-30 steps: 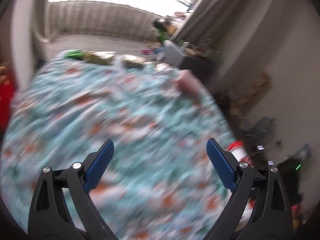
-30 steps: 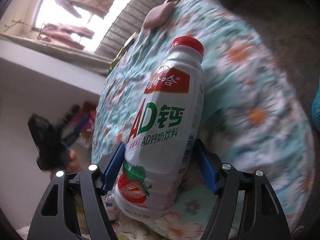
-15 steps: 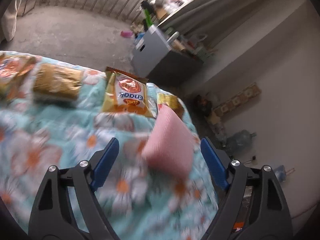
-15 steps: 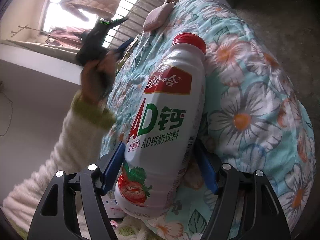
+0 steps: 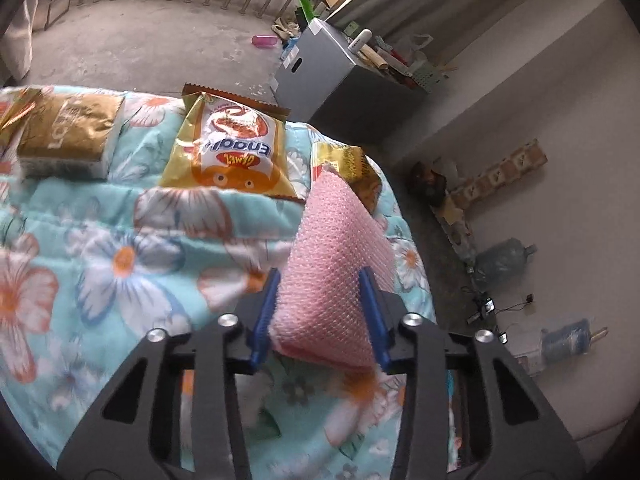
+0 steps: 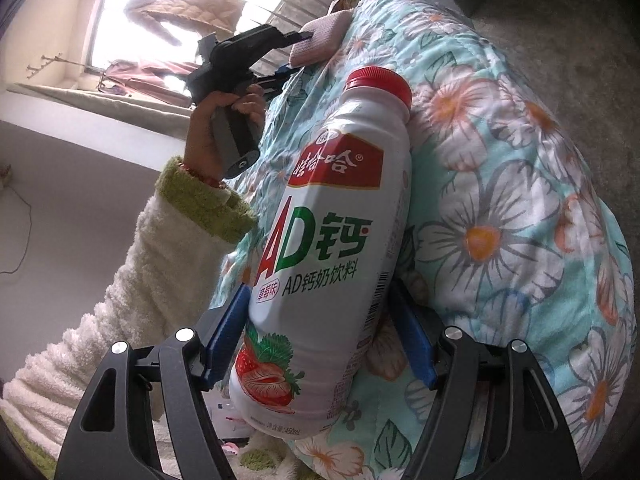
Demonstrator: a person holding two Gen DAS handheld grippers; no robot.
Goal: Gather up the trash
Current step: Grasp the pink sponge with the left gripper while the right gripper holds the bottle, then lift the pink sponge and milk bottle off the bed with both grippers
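Observation:
A pink bubble-wrap pouch (image 5: 332,264) stands up from the flowered quilt (image 5: 120,260) near its right edge. My left gripper (image 5: 320,280) is closing, and both blue pads touch the pouch's sides. Beyond it lie an orange snack packet (image 5: 232,148), a gold packet (image 5: 68,136) and a small gold wrapper (image 5: 352,168). My right gripper (image 6: 320,304) is shut on a white strawberry milk bottle (image 6: 332,240) with a red cap, held tilted over the quilt (image 6: 500,160). The right wrist view also shows the pouch (image 6: 320,36) far off and a hand (image 6: 216,120) holding the left gripper.
A grey box (image 5: 320,68) crammed with odds and ends stands on the concrete floor past the bed. Two water jugs (image 5: 500,264) and thin cables lie along the wall on the right. A fluffy white sleeve (image 6: 140,280) crosses the left of the right wrist view.
My left gripper swept across the quilt to the pink pouch and its jaws narrowed onto it. The hand with the left gripper came into the right wrist view. The bottle stayed put.

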